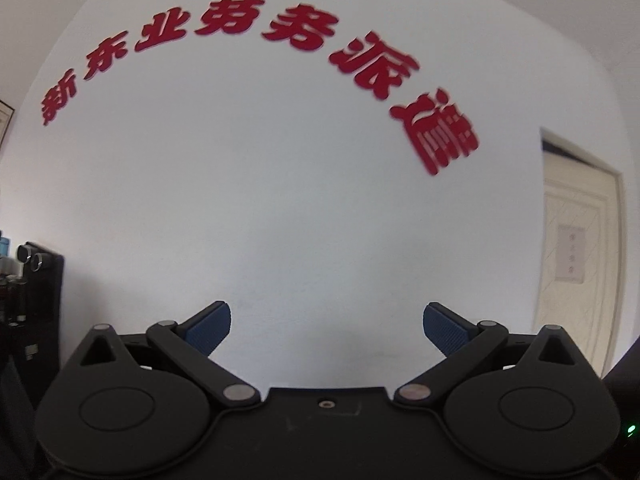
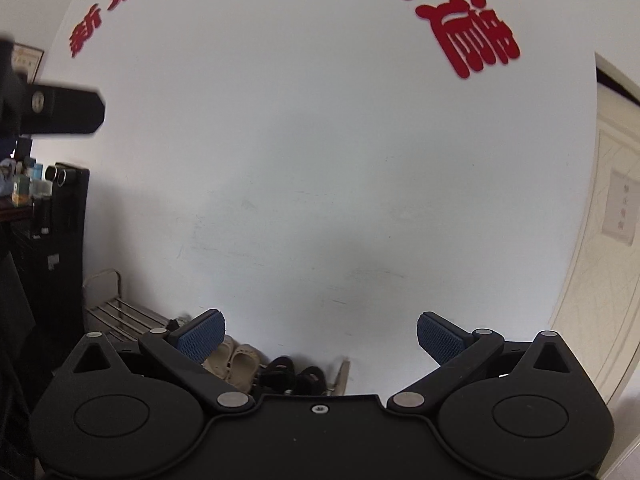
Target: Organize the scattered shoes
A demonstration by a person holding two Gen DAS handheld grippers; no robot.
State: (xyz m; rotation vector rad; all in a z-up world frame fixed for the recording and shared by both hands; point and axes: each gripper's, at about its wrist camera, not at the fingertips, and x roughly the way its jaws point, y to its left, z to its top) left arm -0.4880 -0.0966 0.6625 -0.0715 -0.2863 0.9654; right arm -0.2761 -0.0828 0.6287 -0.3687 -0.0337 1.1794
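Observation:
My left gripper is open and empty, raised and facing a white wall with red characters; no shoes show in its view. My right gripper is open and empty, also raised toward the wall. Below it, in the right wrist view, a pair of beige clogs and a pair of black sandals sit side by side on a low metal shoe rack against the wall. A dark shoe lies partly hidden behind my left pad. The left gripper's black body juts in at the upper left.
A black cabinet with bottles and small items on top stands at the left; it also shows in the left wrist view. A cream door is at the right, seen also in the right wrist view.

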